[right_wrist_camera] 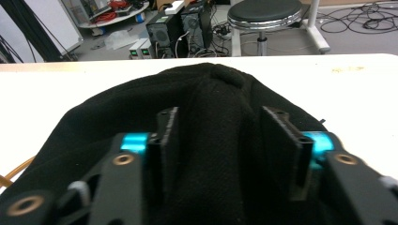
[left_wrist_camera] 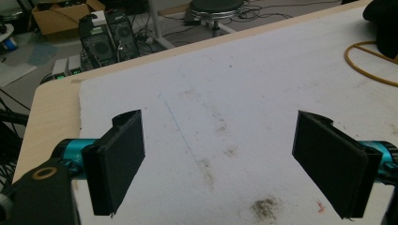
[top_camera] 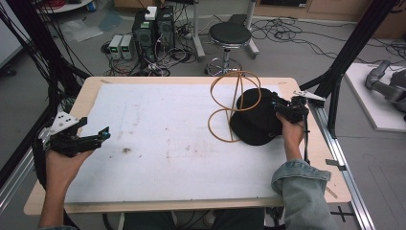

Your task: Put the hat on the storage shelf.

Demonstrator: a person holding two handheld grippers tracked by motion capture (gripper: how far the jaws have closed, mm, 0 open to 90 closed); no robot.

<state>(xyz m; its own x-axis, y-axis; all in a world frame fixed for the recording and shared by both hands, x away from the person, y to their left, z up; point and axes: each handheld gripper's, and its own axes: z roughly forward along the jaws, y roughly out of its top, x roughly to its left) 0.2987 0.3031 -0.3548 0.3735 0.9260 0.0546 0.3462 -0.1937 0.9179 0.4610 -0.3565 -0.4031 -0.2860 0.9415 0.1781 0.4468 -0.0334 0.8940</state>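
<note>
A black hat lies at the table's right side, touching a wire stand. A fold of it is pinched by the right hand-held gripper. The left hand-held gripper is held wide open, with nothing in it, at the left edge.

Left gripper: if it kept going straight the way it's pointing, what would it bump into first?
Probably nothing soon: the left gripper, jaws wide apart, points across the bare stained white table cover. The yellow wire hoop stand and black knitted hat lie off toward one side.
</note>
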